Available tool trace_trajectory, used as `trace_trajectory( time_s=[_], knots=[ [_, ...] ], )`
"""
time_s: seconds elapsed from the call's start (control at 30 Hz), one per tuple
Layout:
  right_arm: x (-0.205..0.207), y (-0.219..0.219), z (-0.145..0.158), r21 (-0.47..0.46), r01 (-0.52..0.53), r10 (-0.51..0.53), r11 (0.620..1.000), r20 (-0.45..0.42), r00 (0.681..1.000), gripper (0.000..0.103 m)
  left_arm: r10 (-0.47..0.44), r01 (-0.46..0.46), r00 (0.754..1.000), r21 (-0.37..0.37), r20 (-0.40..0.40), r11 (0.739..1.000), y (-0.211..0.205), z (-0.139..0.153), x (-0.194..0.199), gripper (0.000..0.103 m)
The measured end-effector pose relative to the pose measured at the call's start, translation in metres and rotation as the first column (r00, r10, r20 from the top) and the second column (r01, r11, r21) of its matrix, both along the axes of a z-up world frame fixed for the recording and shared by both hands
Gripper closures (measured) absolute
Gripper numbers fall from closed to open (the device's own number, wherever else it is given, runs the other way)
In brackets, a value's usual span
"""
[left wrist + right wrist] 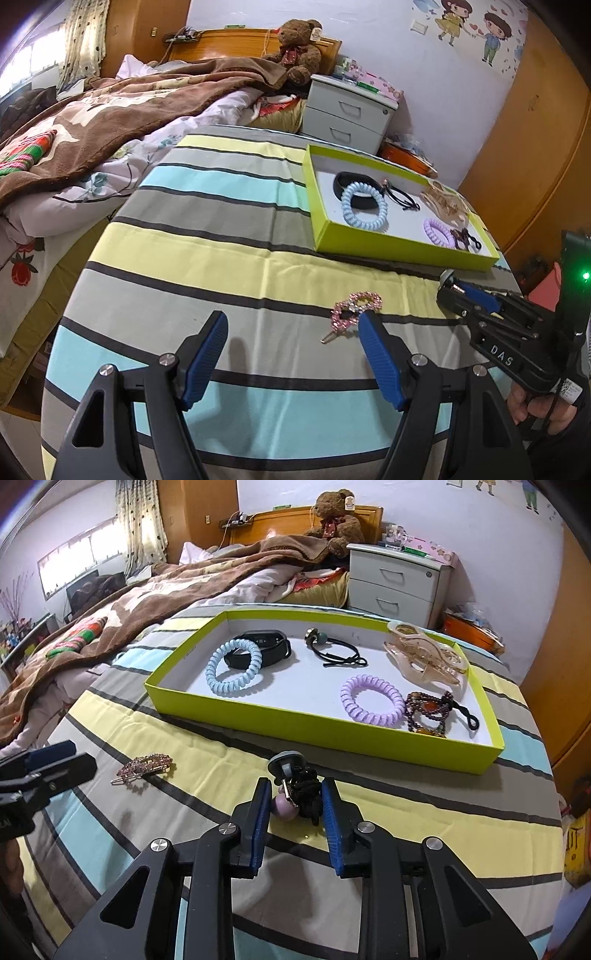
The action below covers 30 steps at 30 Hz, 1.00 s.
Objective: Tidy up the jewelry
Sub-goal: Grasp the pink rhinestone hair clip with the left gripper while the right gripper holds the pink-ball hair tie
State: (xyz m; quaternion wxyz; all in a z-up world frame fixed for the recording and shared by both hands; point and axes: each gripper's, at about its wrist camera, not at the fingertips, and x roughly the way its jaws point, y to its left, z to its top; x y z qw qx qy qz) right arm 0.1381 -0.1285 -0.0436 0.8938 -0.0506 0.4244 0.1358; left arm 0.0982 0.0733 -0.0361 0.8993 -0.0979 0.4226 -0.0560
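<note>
Right claw (293, 803) is pinching the beaded hair tie (297, 794), probably off-centre; it could be slipping out before the tray (258, 720). Left claw (291, 332) is hanging spread beside the pink clip (354, 308).

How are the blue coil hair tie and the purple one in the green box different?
The blue coil tie is larger and leans on a black wristband; the purple coil tie is smaller and lies flat, beside dark beads. Blue sits at the box's left, purple toward its right. Both are spiral rings.
</note>
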Motion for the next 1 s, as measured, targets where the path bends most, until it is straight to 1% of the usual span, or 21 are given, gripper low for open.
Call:
trace_trajectory(
  time_s=[0.27,0.37,0.47,0.53,0.6,0.7,0.8,0.9,1.0],
  knots=[
    [-0.009,-0.017,0.006,0.042,0.029,-0.030,0.999,0.013,0.999,0.075,-0.078,0.078,0.997,0.004,-0.012,0.997,-0.018,-0.005,0.009,0.028],
    [-0.012,-0.020,0.009,0.052,0.034,-0.035,0.998,0.019,0.999,0.075,-0.094,0.094,0.995,0.030,-0.020,0.995,-0.026,-0.008,0.015,0.028],
    [-0.014,-0.022,0.010,0.060,0.037,-0.038,0.998,0.023,0.999,0.075,-0.111,0.111,0.993,0.027,-0.030,0.993,-0.033,-0.011,0.024,0.028],
    [-0.015,-0.024,0.011,0.065,0.036,-0.038,0.997,0.025,0.999,0.075,-0.117,0.119,0.993,0.062,-0.024,0.991,-0.039,-0.011,0.025,0.028],
    [-0.015,-0.024,0.011,0.066,0.038,-0.040,0.997,0.027,0.999,0.075,-0.118,0.119,0.993,0.073,-0.023,0.990,-0.042,-0.011,0.026,0.028],
    [-0.015,-0.025,0.011,0.066,0.036,-0.037,0.997,0.027,0.999,0.075,-0.129,0.130,0.991,0.040,-0.020,0.991,-0.045,-0.010,0.030,0.028],
    [-0.016,-0.026,0.011,0.068,0.035,-0.037,0.997,0.029,0.999,0.075,-0.144,0.145,0.989,0.044,-0.019,0.989,-0.050,-0.009,0.030,0.029],
    [-0.016,-0.028,0.011,0.075,0.037,-0.039,0.997,0.031,0.999,0.075,-0.182,0.182,0.983,0.005,-0.023,0.983,-0.056,-0.010,0.026,0.029],
    [-0.016,-0.029,0.010,0.077,0.040,-0.043,0.996,0.031,0.999,0.075,-0.207,0.207,0.978,0.007,-0.024,0.978,-0.061,-0.009,0.020,0.029]
  ],
)
